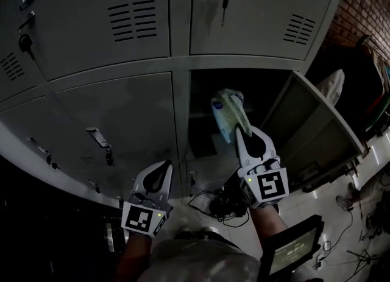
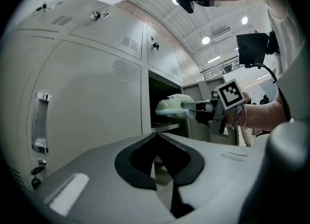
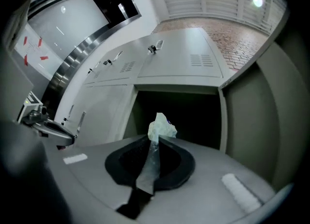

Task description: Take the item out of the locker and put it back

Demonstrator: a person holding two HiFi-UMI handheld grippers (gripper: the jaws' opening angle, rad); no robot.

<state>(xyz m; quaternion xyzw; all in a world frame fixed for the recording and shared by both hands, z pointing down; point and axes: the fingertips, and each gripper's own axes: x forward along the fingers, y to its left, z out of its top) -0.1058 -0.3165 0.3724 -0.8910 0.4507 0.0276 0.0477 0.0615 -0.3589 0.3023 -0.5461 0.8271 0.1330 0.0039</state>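
Right tongs (image 1: 239,131) pinch the packet (image 1: 226,110) by its near edge to carry it through the locker (image 1: 244,63) mouth at twelve o'clock; left tongs (image 1: 166,166), pressed together empty, idle at eight.

The item (image 1: 228,111) is a soft, crinkled packet of pale green-white plastic, and its near edge is pinched flat between the closed fingers (image 1: 263,148) of the right gripper (image 1: 241,132). Its bulk sticks out past the fingertips, off any shelf. Just ahead of the fingers is the grey locker (image 1: 183,61), with its open compartment (image 3: 193,116) dark inside and its door (image 1: 314,119) swung out to their right
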